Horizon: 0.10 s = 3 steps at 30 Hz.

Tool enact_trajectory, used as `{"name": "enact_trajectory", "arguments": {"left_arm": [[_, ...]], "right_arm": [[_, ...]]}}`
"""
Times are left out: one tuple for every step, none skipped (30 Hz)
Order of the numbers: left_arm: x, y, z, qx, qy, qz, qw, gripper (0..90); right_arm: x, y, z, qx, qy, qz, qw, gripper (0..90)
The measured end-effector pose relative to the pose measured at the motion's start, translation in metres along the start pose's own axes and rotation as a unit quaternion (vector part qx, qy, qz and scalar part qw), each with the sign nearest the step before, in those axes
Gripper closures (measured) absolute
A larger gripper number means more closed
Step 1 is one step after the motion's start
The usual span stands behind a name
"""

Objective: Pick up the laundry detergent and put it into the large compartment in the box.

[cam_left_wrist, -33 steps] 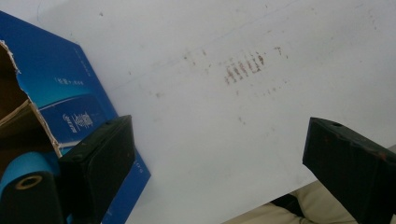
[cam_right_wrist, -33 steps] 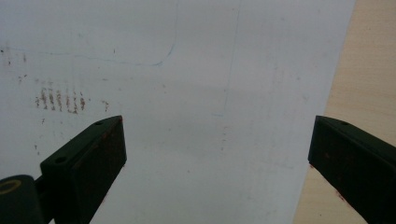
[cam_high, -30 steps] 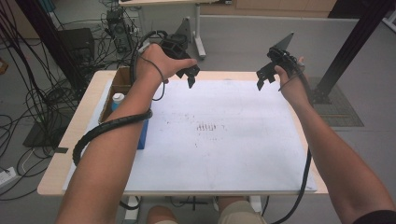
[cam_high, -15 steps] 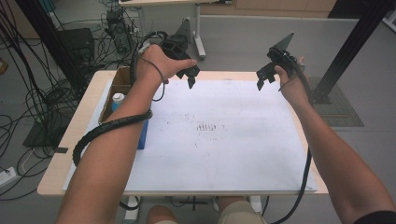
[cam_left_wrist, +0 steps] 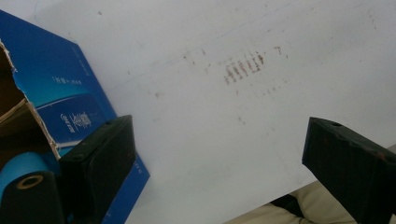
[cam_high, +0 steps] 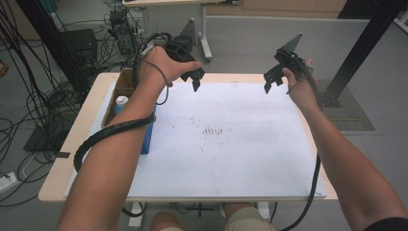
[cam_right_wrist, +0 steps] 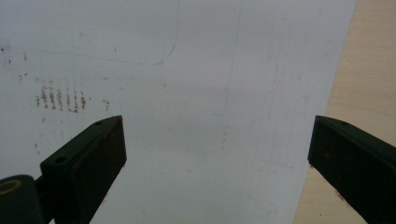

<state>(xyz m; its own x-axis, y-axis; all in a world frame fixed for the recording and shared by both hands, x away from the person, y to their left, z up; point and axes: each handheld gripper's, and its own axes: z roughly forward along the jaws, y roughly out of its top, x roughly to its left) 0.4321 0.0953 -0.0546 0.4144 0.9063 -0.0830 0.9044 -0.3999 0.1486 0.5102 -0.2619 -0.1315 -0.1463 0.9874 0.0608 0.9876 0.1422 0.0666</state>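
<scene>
A large white sheet point(cam_high: 226, 139) with a patch of brown marks point(cam_high: 213, 130) covers the wooden table point(cam_high: 86, 120). My left gripper point(cam_high: 196, 81) hovers above the sheet's far left part, open with nothing between its jaws. In the left gripper view the left gripper point(cam_left_wrist: 217, 154) has its jaws wide apart over the bare sheet point(cam_left_wrist: 224, 116). My right gripper point(cam_high: 269, 83) hangs above the far right part of the sheet, open and empty. The right gripper point(cam_right_wrist: 217, 154) in its own view looks down on the sheet point(cam_right_wrist: 196, 93) near its right edge.
A blue cardboard box point(cam_high: 144, 137) stands open at the table's left side with a white-capped bottle point(cam_high: 121, 102) inside. The same blue box point(cam_left_wrist: 60, 93) shows in the left gripper view. Cables and dark equipment point(cam_high: 82, 43) lie on the floor to the left, and a black post point(cam_high: 365, 43) rises at right.
</scene>
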Motion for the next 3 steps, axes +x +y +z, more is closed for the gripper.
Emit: {"name": "enact_trajectory", "arguments": {"left_arm": [[-0.0001, -0.0005, -0.0001, -0.001, -0.001, -0.001, 1.0, 10.2], [-0.0002, -0.0003, -0.0003, 0.0, 0.0, 0.001, 1.0, 10.2], [-0.0007, -0.0005, -0.0004, -0.001, 0.0, 0.0, 1.0, 10.2]], "right_arm": [[-0.0001, -0.0003, -0.0009, -0.001, 0.0, 0.001, 1.0, 4.1], [-0.0013, -0.0004, -0.0015, -0.001, 0.002, 0.0, 1.0, 4.2], [-0.0015, -0.0011, -0.0016, -0.002, 0.002, 0.001, 1.0, 4.2]]}}
